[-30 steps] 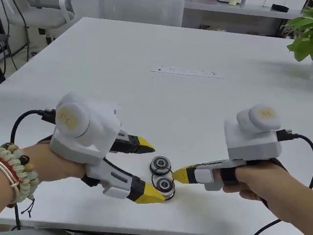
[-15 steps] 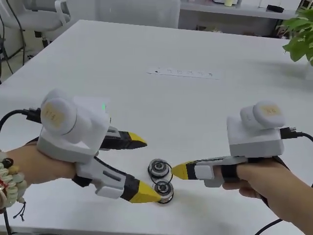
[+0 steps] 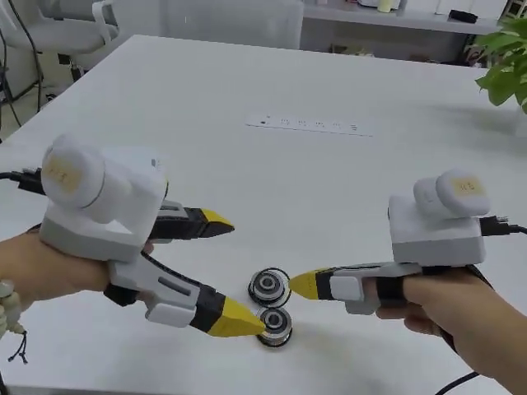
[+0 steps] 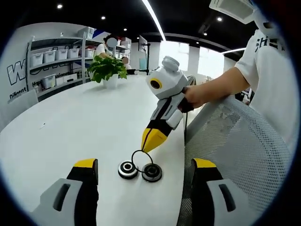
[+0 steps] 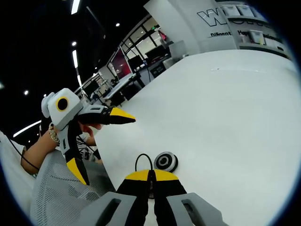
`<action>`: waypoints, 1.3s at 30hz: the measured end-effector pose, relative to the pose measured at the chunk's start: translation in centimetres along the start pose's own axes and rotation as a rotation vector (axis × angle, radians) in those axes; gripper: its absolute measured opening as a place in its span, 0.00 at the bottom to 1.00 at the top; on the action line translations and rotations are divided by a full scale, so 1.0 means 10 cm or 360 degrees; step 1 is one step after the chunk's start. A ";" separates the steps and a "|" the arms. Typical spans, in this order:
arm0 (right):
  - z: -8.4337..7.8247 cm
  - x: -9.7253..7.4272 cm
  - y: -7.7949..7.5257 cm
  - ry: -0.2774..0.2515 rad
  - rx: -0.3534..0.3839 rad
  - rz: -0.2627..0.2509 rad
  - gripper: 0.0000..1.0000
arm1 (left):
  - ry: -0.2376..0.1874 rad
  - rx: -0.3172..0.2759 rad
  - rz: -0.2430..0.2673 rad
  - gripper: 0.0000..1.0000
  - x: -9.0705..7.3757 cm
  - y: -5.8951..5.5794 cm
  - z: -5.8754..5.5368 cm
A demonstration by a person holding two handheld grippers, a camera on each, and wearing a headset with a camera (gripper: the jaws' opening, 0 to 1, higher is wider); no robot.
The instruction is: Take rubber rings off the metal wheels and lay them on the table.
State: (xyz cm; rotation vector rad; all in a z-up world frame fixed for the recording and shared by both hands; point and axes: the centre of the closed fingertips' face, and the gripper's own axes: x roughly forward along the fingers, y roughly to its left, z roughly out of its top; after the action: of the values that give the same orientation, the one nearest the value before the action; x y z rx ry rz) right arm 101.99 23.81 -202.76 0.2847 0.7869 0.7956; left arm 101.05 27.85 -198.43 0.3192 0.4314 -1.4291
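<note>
Hands hold one claw each over a white surface [image 3: 247, 82]. In the head view the left claw [image 3: 235, 272] sits at the left with its jaws spread wide. One yellow tip points out over bare surface, and the other lies low, just beside the nearer of two small metal wheels [image 3: 276, 325]. Nothing is between its jaws.

The wheels lie flat and side by side near the front edge of the surface, the farther one [image 3: 268, 286] just behind the nearer. The left gripper view shows both wheels ahead, between its two spread jaws. There a thin black rubber ring [image 4: 134, 157] rises from the pair as a loop, up to the tip of the right claw [image 4: 153, 140]. I cannot tell which wheel the ring hangs on.

To the right in the head view, the right claw [image 3: 298, 285] comes in low from the right. Its jaws are pressed together, and the yellow tip is just beside the farther wheel. Its own view shows the closed jaws pinching the loop of the ring, with one wheel [image 5: 165, 161] just past the tips.

Farther back, mid-surface, lies a white power strip [image 3: 309, 125], and a green plant [image 3: 504, 66] stands at the far right edge.
</note>
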 end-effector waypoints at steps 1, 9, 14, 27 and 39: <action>0.00 0.00 0.00 -0.0001 -0.0003 0.0000 0.00 | -0.0002 0.0003 0.0002 0.79 -0.02 0.00 0.02; -0.01 0.02 0.03 0.0015 -0.0018 0.0012 0.00 | -0.0062 -0.0039 0.0039 0.85 -0.38 -0.06 0.06; -0.01 0.04 0.07 0.0019 -0.0025 0.0035 0.00 | -0.0057 -0.0072 0.0161 0.87 -0.63 -0.01 -0.05; 0.01 0.11 0.25 -0.0028 -0.0090 0.0111 0.00 | -0.0089 -0.0255 0.0329 0.87 -0.76 -0.12 -0.43; -0.02 0.32 0.44 -0.0116 -0.0458 0.0137 0.00 | -0.0080 -0.0287 0.0327 0.85 -0.68 -0.20 -0.50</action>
State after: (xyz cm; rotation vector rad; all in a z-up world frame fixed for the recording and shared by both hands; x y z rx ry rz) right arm 100.91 29.11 -202.29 0.0895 0.5858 0.9621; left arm 97.97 35.87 -199.61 0.1758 0.4692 -1.1862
